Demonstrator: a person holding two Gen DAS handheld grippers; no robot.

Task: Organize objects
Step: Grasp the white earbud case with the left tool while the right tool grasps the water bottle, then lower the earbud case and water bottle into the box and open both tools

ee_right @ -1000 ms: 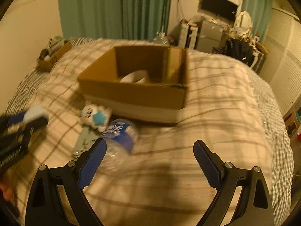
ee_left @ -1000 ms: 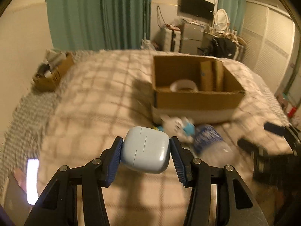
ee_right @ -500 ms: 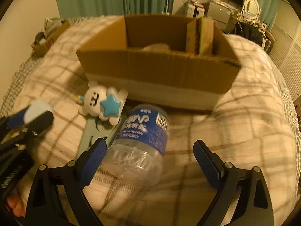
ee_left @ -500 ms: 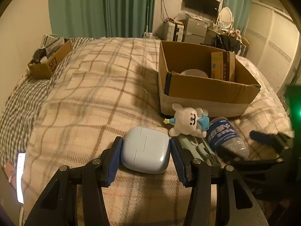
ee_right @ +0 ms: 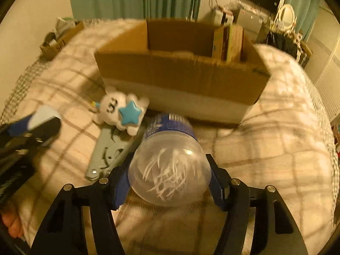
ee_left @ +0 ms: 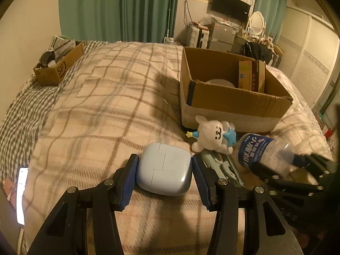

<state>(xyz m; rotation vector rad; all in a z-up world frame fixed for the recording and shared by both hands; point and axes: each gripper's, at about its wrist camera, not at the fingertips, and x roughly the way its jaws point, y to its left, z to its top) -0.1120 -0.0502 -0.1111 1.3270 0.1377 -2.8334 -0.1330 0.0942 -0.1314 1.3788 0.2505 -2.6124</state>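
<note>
Left gripper (ee_left: 164, 177) pinched a pale blue case (ee_left: 164, 167) just above the blanket (ee_left: 110, 106). Right gripper (ee_right: 169, 177) straddled the base of a lying bottle (ee_right: 170, 163), pads beside it; contact unclear. Beyond sat a plush (ee_right: 122, 111) on a grey tool (ee_right: 106, 155), then the box (ee_left: 229, 104) holding a white roll (ee_left: 218, 83) and upright cartons (ee_left: 251, 75).

Count: 2 cardboard boxes, the large box (ee_left: 233, 104) ahead of the tongs, the small box (ee_left: 57, 68) far left. 1 plush toy (ee_left: 212, 136), 1 plastic bottle (ee_right: 170, 159), 1 pale blue case (ee_left: 163, 169), 1 grey-green flat tool (ee_right: 108, 150).
</note>
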